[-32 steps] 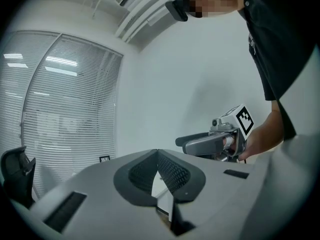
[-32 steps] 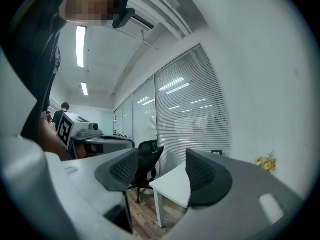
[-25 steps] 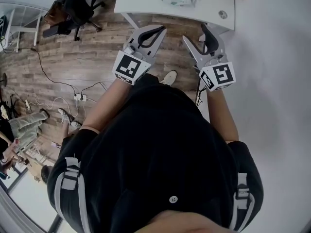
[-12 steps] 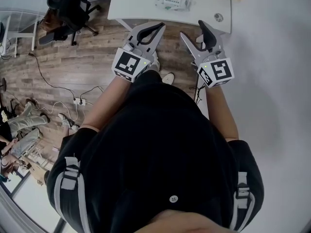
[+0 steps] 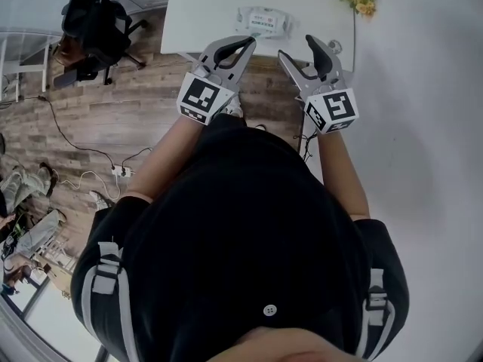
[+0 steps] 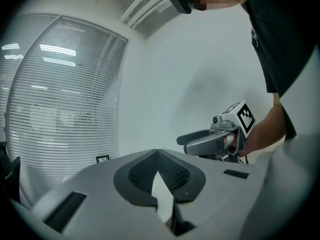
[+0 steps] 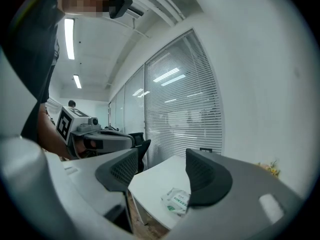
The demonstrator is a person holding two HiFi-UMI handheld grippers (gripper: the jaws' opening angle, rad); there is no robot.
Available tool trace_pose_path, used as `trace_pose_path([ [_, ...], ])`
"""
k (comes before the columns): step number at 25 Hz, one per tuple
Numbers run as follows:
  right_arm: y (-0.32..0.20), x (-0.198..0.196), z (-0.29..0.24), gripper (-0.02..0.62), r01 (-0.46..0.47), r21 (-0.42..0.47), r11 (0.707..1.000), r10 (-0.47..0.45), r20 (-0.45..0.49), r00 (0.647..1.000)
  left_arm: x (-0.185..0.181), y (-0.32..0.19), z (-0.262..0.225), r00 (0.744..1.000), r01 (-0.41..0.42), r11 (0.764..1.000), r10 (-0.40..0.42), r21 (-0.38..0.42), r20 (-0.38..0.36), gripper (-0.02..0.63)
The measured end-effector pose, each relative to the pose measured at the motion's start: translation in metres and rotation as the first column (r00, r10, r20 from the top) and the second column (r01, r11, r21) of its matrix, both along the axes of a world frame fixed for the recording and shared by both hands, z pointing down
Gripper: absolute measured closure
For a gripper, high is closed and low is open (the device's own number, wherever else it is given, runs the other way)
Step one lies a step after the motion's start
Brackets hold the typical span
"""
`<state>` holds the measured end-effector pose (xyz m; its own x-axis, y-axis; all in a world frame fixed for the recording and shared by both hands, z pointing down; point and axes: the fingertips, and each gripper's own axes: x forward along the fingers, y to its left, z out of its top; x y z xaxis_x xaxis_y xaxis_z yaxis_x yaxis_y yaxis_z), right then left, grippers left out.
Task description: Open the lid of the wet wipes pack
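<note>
The left tool (image 5: 246, 45) is clenched empty, the right tool (image 5: 295, 47) released, both short of the wet wipes pack (image 5: 263, 21); unpinned, it may skid across the bench (image 5: 202, 12).

Wood floor (image 5: 113, 104), white table (image 5: 204, 6), window blinds (image 7: 185, 94)

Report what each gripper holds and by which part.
Nothing: the left gripper is shut and empty, the right gripper open; the wet wipes pack lies untouched on the table.
</note>
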<state>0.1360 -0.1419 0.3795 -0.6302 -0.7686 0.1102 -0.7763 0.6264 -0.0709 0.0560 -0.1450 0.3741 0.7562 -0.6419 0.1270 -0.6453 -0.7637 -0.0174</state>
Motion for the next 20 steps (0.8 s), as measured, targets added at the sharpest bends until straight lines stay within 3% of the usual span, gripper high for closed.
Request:
trace_pose_path([
  [20,-0.123,-0.033,0.084,0.299,-0.08,-0.165,0.983,0.058,-0.136,0.989,-0.038,-0.131,0.071,0.995,-0.075,0.987,0.083,-0.143,0.05,0.597],
])
